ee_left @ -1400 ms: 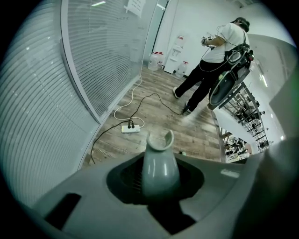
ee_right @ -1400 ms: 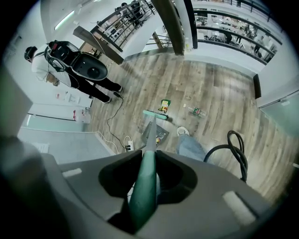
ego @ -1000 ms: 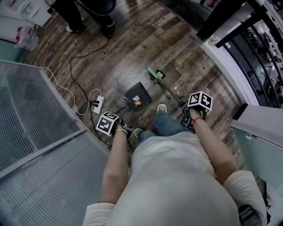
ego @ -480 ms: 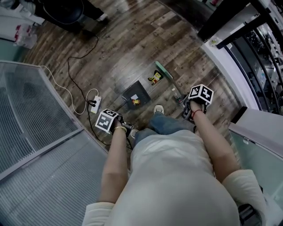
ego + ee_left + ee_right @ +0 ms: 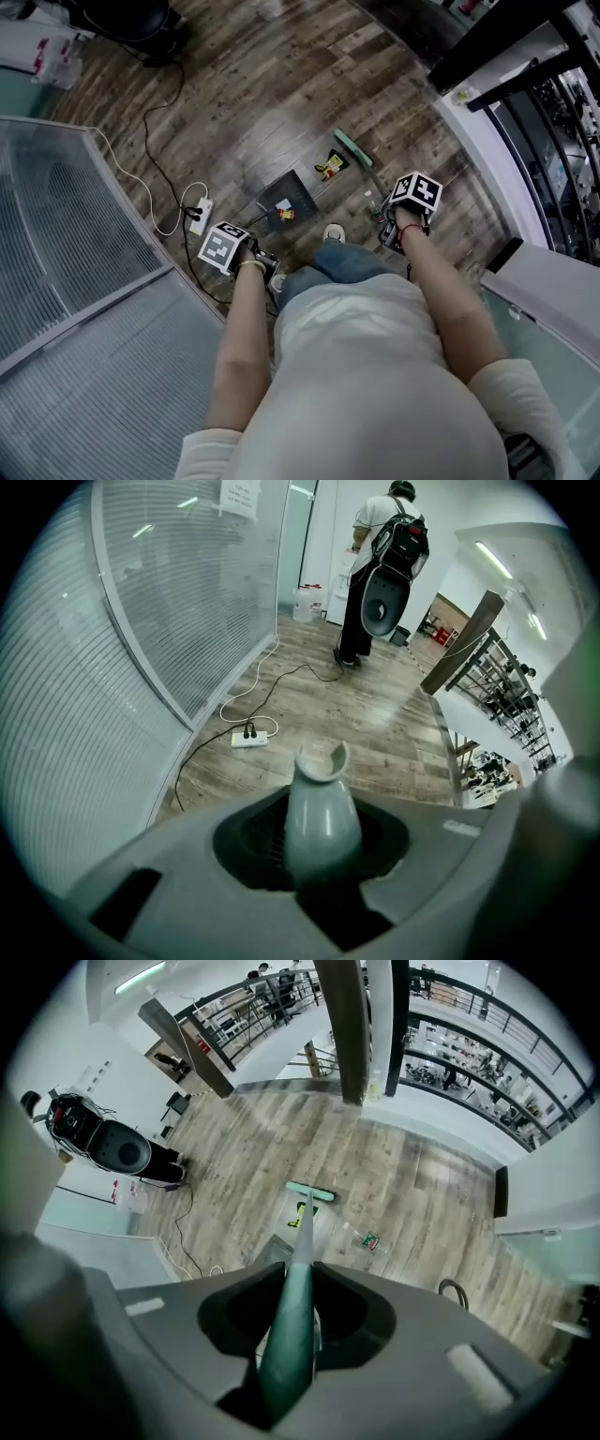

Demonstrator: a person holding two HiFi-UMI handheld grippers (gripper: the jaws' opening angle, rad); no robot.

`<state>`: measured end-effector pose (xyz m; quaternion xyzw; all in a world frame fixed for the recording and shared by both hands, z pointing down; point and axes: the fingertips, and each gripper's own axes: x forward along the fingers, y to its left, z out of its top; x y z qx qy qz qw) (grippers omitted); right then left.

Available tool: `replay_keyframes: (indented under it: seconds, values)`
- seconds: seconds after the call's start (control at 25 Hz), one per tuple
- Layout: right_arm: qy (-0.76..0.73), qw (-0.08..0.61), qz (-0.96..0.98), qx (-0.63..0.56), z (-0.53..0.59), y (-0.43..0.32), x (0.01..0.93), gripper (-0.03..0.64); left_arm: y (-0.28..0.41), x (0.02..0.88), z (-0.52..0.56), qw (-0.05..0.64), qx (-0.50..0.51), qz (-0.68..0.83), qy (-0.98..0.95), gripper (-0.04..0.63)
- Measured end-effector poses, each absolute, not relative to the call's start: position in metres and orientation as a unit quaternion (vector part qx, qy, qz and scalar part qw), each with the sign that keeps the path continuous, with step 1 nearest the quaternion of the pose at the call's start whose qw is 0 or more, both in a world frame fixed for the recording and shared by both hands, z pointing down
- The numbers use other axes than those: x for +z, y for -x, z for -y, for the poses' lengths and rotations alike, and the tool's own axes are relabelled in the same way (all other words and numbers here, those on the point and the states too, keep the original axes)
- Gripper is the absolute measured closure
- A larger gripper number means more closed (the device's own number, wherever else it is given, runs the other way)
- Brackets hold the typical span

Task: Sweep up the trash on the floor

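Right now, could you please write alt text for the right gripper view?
The right gripper is shut on a green broom whose head reaches a wood floor beside a yellow wrapper. A small green scrap lies further right on the floor.

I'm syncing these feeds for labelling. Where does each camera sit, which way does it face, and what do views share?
Head view: on the person's head, facing steeply down at the floor; torso, forearms, left gripper, right gripper show.
Left gripper view: on that gripper, facing across the floor toward a power strip; jaws grip the dustpan handle.
Right gripper view: on that gripper, facing down the broom handle to the broom head.
Shared: head and right gripper views show the broom head.
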<state>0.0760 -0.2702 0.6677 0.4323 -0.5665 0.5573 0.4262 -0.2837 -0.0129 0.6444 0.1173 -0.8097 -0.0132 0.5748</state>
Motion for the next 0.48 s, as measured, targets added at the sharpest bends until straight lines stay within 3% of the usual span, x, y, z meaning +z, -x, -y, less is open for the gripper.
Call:
replay_keyframes:
  seconds: [0.48]
  values:
    - [-0.404,0.478,0.564,0.538,0.273,-0.056,0.686,0.517,0.292,0.645,0.024,0.576,-0.006,0.81,-0.112,0.502]
